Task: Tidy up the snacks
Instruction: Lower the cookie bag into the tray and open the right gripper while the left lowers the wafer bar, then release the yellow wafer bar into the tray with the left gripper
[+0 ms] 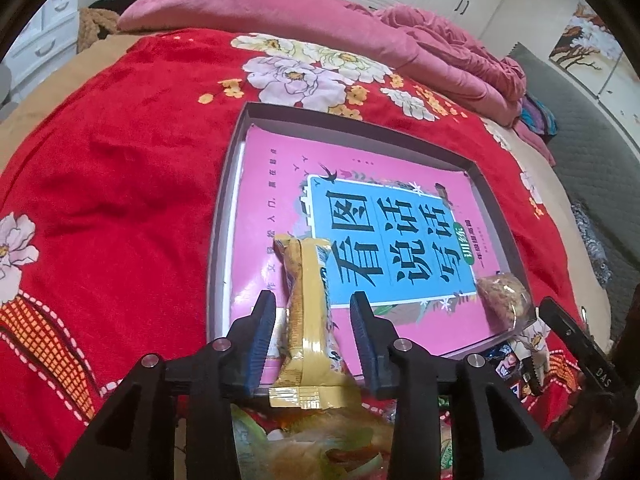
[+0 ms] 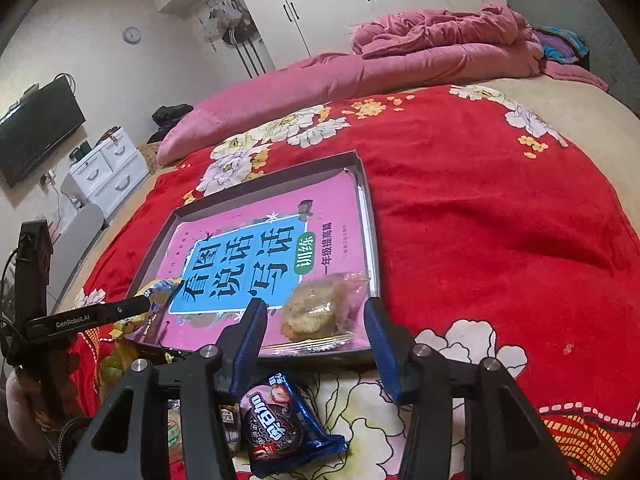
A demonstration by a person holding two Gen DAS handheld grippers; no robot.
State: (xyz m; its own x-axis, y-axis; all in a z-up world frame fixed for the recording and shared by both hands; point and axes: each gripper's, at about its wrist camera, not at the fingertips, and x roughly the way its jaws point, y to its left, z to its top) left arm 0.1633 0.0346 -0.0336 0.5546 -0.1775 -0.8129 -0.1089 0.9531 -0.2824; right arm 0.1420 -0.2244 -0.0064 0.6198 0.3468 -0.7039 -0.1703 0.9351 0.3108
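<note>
left gripper point(image 1: 312, 312), lower centre of left wrist view: jaws spread, gold snack packet point(image 1: 306, 320) lying between pads, no pad contact visible. packet rests over near edge of shallow box point(image 1: 360, 118), on pink book point(image 1: 276, 176).

right gripper point(image 2: 316, 320), lower centre of right wrist view: jaws spread, clear-wrapped pastry point(image 2: 320, 308) between them on book, untouched. blue cookie pack point(image 2: 284, 416) on red blanket point(image 2: 480, 220), bottom centre.

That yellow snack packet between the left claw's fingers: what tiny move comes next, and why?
Probably drawing the left gripper straight back. Its jaws stand apart from the yellow snack packet, which already lies in the shallow box on the pink book, so it looks released.
</note>
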